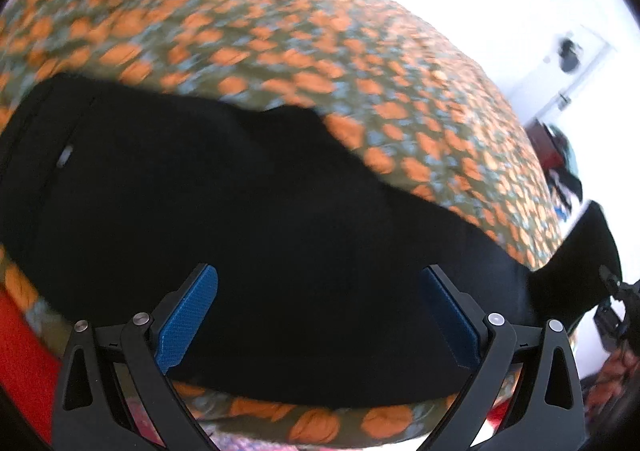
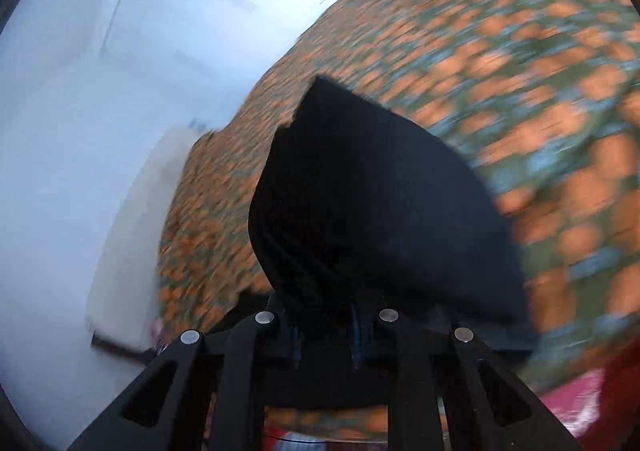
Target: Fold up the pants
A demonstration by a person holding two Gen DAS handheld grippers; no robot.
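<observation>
**A:** Black pants spread flat across a bedcover printed with orange blooms on olive and blue. Nearly featureless in the left wrist view: dark, matte, almost no visible crease. Only detail on them, a small pale mark close to the waist end at far left.

**B:** And from the right wrist view?

**A:** Same pants raised off the bedcover at one end, several layers stacked, edges showing as thin parallel ridges down the left side. Upper corner ending in a sharp point against the orange pattern. Heavy motion blur over the bedcover, less on the cloth itself.

**B:** Grippers?

**A:** Left gripper hanging above the pants, blue pads set wide apart, nothing pinched between them. Right gripper drawn nearly together, clamped on the lifted end of the pants; fingertips buried in black cloth, only slivers of blue showing.

**B:** Surroundings?

**A:** Pale wall beyond the bedcover's far edge. Red fabric below the bedcover's near edge. Dark, blurred clutter off its right corner, too indistinct to name.
</observation>
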